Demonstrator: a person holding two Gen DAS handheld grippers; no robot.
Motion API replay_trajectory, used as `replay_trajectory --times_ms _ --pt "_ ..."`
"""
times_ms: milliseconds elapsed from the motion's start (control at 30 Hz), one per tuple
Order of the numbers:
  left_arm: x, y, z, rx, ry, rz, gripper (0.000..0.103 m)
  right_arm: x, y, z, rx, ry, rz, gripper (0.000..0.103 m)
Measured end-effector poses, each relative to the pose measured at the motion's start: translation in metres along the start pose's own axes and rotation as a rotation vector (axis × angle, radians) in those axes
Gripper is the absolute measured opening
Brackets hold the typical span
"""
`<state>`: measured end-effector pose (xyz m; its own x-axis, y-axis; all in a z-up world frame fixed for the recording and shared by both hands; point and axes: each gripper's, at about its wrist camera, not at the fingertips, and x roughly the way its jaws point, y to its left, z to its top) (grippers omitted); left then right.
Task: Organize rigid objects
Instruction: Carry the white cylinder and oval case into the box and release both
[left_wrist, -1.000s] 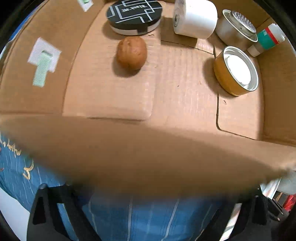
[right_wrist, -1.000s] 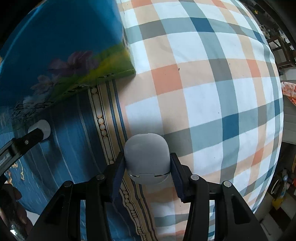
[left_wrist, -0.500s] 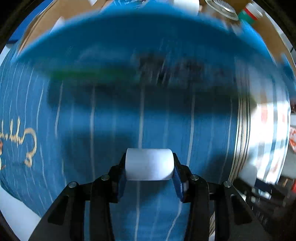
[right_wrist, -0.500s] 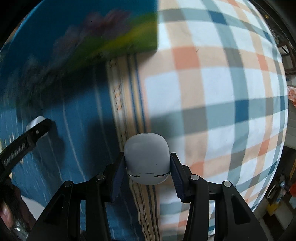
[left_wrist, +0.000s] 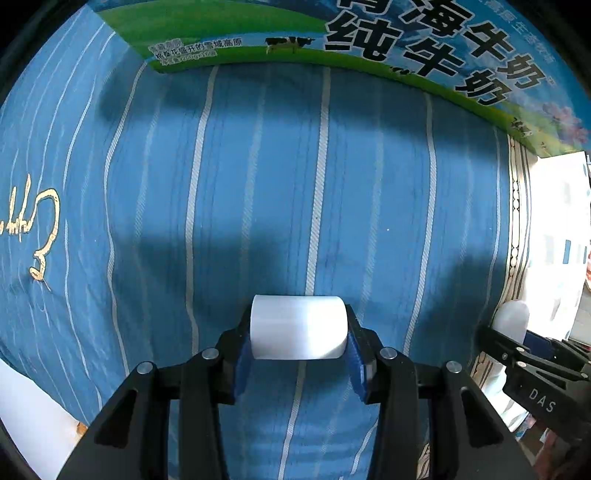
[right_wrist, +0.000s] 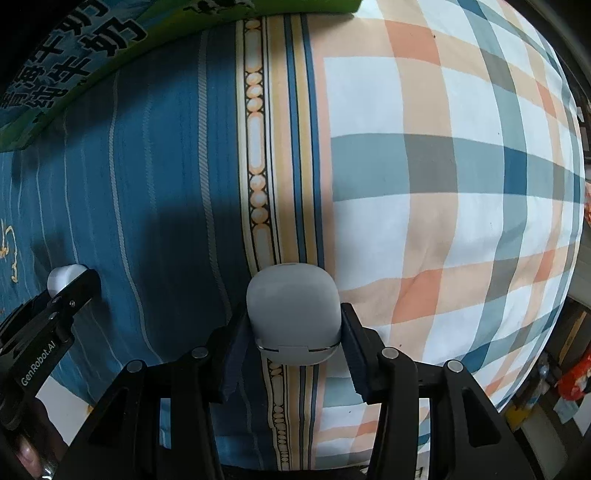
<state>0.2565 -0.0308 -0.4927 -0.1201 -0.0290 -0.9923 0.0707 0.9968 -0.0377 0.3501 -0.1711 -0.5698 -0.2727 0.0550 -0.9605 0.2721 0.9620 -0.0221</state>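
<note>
My left gripper (left_wrist: 298, 343) is shut on a white cylinder (left_wrist: 298, 327) and holds it above the blue striped bedsheet (left_wrist: 258, 192). My right gripper (right_wrist: 293, 339) is shut on a grey rounded case (right_wrist: 293, 314) with a thin seam near its lower end. The right gripper also shows at the right edge of the left wrist view (left_wrist: 517, 343), with the case's pale end (left_wrist: 511, 319). The left gripper and its cylinder (right_wrist: 62, 278) show at the left of the right wrist view.
A blue-and-green milk carton box (left_wrist: 369, 40) stands at the far edge of the sheet; it also shows top left in the right wrist view (right_wrist: 74, 48). A plaid sheet (right_wrist: 443, 166) lies to the right, past a patterned border (right_wrist: 258, 147).
The left gripper has come out of the cardboard box, pulled back over its wall and now hangs lower over the blue sheet with a white cylinder in it. The right gripper has shifted with its case.
</note>
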Motion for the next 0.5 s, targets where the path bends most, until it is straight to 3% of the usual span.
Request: replay_trajectory --times_ms 200,333,500 --pt "0.001 -0.017 -0.02 -0.002 -0.016 0.007 0.04 0.009 -0.003 -0.01 -0.015 -0.026 -0.045 0.049" --pt "-0.027 -0.018 -0.025 0.006 -0.04 -0.003 0.04 0.007 0.001 -0.021 -0.031 -0.041 -0.041 0.049" --pt "-0.073 -0.027 -0.046 0.05 -0.126 -0.009 0.04 -0.026 0.007 -0.037 -0.067 -0.107 -0.002 0.049"
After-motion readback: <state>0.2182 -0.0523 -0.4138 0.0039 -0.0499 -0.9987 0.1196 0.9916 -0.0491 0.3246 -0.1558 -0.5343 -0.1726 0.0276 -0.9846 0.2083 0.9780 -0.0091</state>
